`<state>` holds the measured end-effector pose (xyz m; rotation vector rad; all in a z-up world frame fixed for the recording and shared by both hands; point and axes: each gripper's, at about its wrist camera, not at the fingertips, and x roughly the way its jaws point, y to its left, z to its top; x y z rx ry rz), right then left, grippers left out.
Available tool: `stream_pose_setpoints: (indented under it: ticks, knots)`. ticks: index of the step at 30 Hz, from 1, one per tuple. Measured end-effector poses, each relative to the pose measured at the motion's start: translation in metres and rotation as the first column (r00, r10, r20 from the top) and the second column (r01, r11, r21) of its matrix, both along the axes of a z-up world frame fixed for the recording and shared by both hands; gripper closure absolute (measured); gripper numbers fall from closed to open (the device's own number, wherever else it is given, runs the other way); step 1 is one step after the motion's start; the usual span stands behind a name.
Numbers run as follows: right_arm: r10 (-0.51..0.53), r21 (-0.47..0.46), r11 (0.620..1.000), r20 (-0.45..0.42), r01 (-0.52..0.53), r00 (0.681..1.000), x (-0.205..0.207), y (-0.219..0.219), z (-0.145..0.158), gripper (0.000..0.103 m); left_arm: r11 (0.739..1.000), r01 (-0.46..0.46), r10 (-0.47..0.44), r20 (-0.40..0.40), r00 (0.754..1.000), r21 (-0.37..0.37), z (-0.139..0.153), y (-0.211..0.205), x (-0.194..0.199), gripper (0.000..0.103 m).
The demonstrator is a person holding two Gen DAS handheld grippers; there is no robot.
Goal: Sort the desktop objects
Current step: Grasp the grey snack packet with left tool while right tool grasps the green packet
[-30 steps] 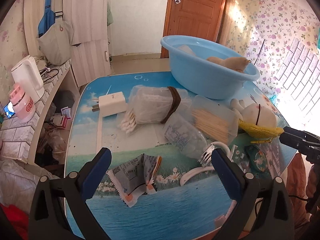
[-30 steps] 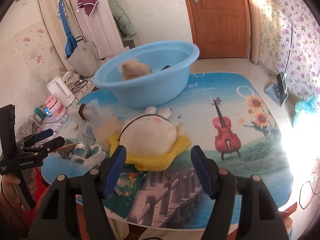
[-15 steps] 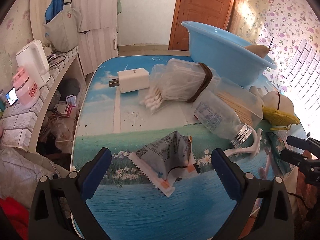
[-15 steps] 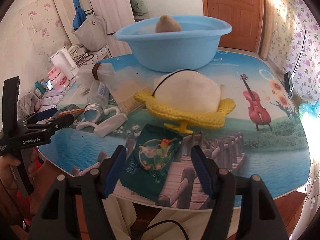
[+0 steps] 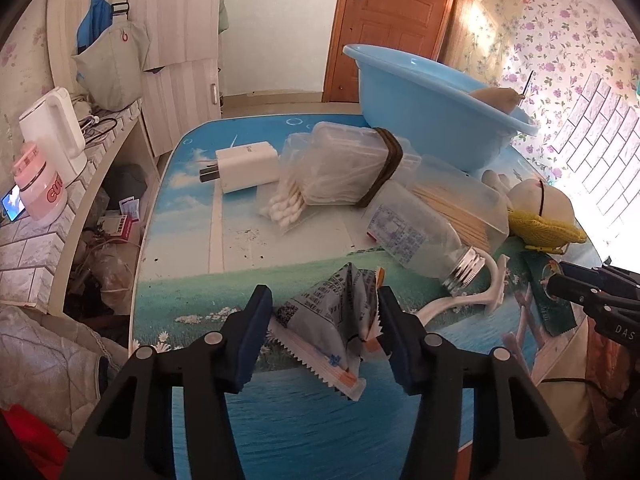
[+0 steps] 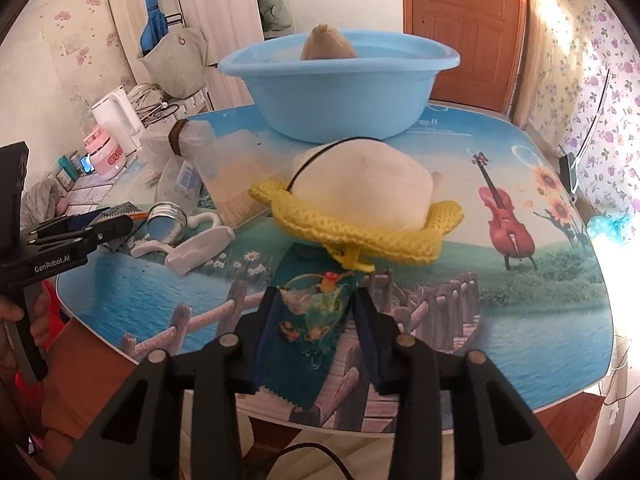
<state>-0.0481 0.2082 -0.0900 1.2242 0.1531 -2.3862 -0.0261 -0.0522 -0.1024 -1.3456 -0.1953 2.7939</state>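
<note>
1. barely begun: only a brown lump sits in the blue basin (image 6: 340,96) at the table's far end.
2. left claw (image 5: 324,334) closing around a grey packet (image 5: 332,320) near the front edge, pads at its sides.
3. right claw (image 6: 316,330) clamped on a green packet (image 6: 312,316) lying at the front edge.
4. left to sort: charger (image 5: 246,166), swabs (image 5: 320,184), bottle (image 5: 416,236), toy (image 6: 360,204), hook (image 6: 192,244).

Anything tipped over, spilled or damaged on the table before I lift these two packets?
Yes. The clear bottle lies on its side against the toothpick box, and dark crumbs are scattered beside it. The grey packet between the closing left gripper looks crumpled. The green packet overhangs the table edge.
</note>
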Motion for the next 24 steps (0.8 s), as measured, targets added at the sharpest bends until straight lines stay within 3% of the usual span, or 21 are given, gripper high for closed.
stream_pose_setpoints:
  ticks: [6, 9, 15, 20, 21, 23, 24]
  knots:
    - [-0.012, -0.055, 0.998, 0.059, 0.015, 0.998, -0.003, 0.009, 0.002, 0.071, 1.000, 0.016, -0.016, 0.008, 1.000, -0.025, 0.000, 0.007, 0.001, 0.051]
    - [-0.032, -0.041, 0.999, 0.048, 0.034, 0.998, -0.001, 0.005, 0.004, 0.051, 1.000, 0.013, -0.013, 0.007, 1.000, -0.028, -0.002, 0.009, 0.001, 0.051]
    - [-0.013, -0.004, 1.000, 0.061, 0.014, 0.998, 0.002, -0.017, -0.002, 0.045, 0.997, 0.027, -0.027, -0.002, 1.000, -0.077, -0.005, 0.016, 0.001, 0.051]
    - [0.007, 0.103, 0.995, -0.020, -0.005, 1.000, 0.008, -0.036, -0.008, 0.031, 0.998, 0.035, -0.035, -0.015, 0.999, -0.053, -0.002, 0.012, 0.001, 0.060]
    - [0.006, 0.097, 0.995, -0.019, -0.004, 1.000, 0.007, -0.036, -0.008, 0.033, 0.998, 0.039, -0.040, -0.015, 0.999, -0.052, -0.001, 0.012, 0.001, 0.062]
    - [0.021, 0.094, 0.995, -0.031, -0.018, 0.999, 0.006, -0.036, -0.005, 0.057, 0.998, 0.043, -0.044, -0.018, 0.999, -0.054, 0.001, 0.013, 0.002, 0.064]
    - [0.026, 0.093, 0.995, -0.024, -0.023, 0.999, 0.005, -0.035, -0.005, 0.058, 0.998, 0.045, -0.046, -0.019, 0.999, -0.050, 0.001, 0.014, 0.002, 0.066]
